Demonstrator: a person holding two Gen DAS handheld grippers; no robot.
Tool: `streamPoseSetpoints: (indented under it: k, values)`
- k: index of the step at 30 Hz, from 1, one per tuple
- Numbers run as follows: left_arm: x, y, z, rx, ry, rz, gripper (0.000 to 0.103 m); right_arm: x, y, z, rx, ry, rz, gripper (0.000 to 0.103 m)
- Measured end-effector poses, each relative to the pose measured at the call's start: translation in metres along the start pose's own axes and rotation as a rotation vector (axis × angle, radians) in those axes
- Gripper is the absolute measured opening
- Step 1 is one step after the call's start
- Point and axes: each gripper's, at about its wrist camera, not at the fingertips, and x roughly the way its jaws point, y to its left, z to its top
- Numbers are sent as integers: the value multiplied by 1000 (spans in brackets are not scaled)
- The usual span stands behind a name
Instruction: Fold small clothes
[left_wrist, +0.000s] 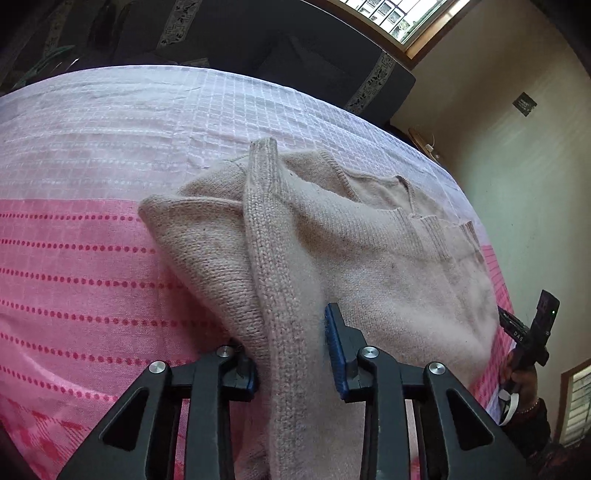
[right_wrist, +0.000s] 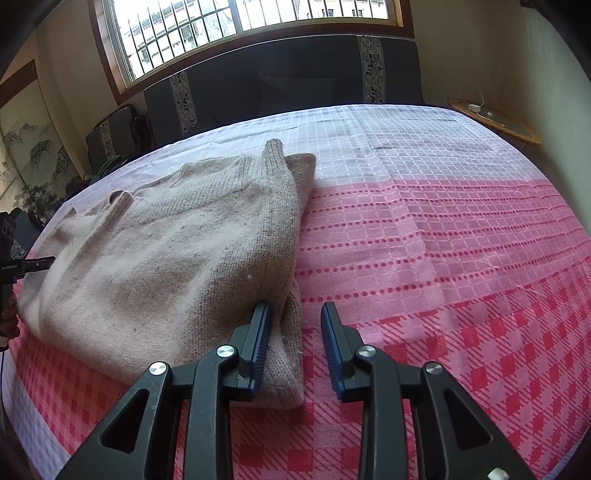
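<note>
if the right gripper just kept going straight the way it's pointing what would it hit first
Probably the sweater's folded edge, lying between the right gripper's open jaws beside the left pad; past it, only the pink bedspread. Depth is hard to judge.

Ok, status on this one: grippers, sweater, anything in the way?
Left gripper open, sleeve between its pads. Right gripper open at sweater edge, not gripping. Bedspread around it bare.

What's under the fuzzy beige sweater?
The sweater lies on a pink and white checked bedspread, which shows all around it. A long sleeve is folded on top. Whatever lies directly beneath the knit is covered, so anything else there cannot be seen.
</note>
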Motion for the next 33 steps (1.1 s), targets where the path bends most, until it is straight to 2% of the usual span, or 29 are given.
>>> streamPoseSetpoints:
  k: [15, 22, 26, 29, 33]
  values:
    - [-1, 9, 0, -27, 14, -36, 29, 2, 4, 1, -18, 2, -34, 35]
    - [-2, -9, -4, 3, -21, 69, 23, 3, 3, 1, -21, 3, -56, 39]
    - [-6, -16, -6, 1, -40, 100, 20, 3, 3, 2, -22, 3, -68, 42]
    - [-13, -23, -6, -35, -61, 76, 20, 3, 3, 2, -22, 3, -69, 43]
    - [-28, -44, -1, -86, -76, 8, 19, 3, 3, 2, -21, 3, -67, 43]
